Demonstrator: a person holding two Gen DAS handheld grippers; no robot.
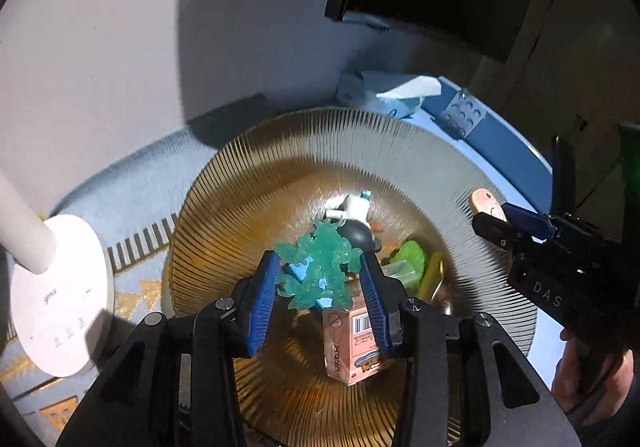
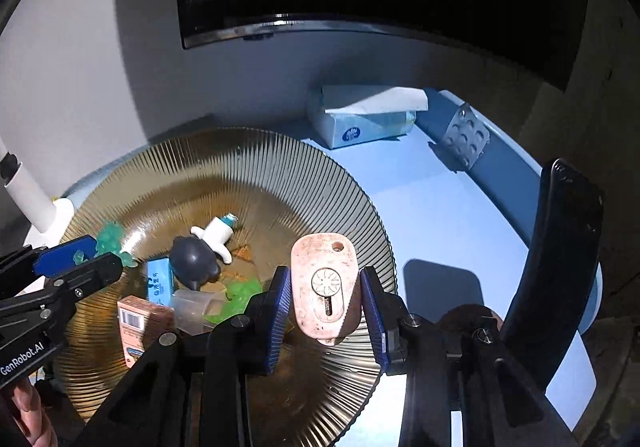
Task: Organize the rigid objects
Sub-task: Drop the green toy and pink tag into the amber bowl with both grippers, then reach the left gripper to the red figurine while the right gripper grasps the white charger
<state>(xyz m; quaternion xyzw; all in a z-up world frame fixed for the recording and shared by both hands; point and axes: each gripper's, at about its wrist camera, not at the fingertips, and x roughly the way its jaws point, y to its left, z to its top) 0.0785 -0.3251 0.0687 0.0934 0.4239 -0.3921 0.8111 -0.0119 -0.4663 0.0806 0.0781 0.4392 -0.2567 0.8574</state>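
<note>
Currently, two task items are held above the ribbed amber dish (image 1: pixel 224 183). The translucent green figurine (image 1: pixel 318 267) sits between the blue pads of the left gripper (image 1: pixel 320 283), whose fingers are clenched on it. It appears to be a stiff, light moulding with thin spikes and limbs; these projections are judged fragile, so the hold belongs on the solid torso, as it is now, not on an arm or horn.

The pink oval tag (image 2: pixel 325 287), with a round white emblem, a slot and a hole near its top, is clamped at its two long edges by the right gripper (image 2: pixel 325 311). It looks flat, rigid and smooth, so it may slide along the pads if tilted; a grip at mid-length keeps it balanced.

Inside the dish lie a dark round-headed toy with a white body (image 2: pixel 204 251), a small blue box (image 2: pixel 158 281), a pink carton with a barcode (image 1: pixel 354 343), a clear cup (image 2: pixel 192 309) and a bright green piece (image 2: pixel 240 297). These crowd the centre, leaving the broad sloping rim bare.

The dish stands on a light blue worktop (image 2: pixel 440 215). Farther back are a tissue box (image 2: pixel 360 119) and a grey studded brick (image 2: pixel 466 141) leaning on the raised edge. A white lamp base (image 1: pixel 60 299) stands beside the dish.
</note>
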